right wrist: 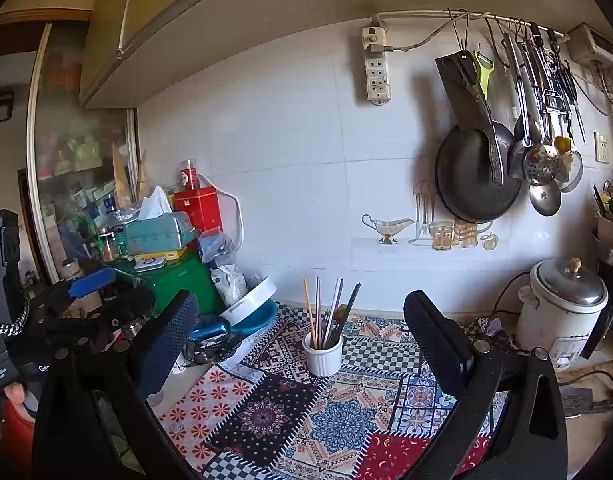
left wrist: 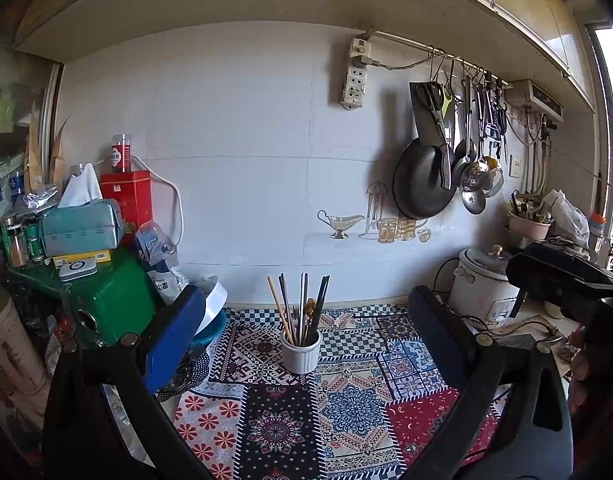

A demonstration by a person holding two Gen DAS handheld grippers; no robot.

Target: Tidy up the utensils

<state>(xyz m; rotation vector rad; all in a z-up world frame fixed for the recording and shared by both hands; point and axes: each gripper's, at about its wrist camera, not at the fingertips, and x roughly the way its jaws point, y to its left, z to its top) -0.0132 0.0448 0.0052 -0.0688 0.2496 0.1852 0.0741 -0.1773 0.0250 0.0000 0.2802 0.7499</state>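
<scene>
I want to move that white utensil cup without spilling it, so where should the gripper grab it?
Grip the white cup across its ribbed wall, low on the body, coming in level from the front. Chopsticks and cutlery fan out above its rim, so a top approach looks blocked.

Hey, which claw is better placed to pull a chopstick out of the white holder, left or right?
Left, probably. The white holder sits centred between the open left claw fingers; in the right wrist view it lies left of centre of the open right claw. Both claws are empty.
</scene>
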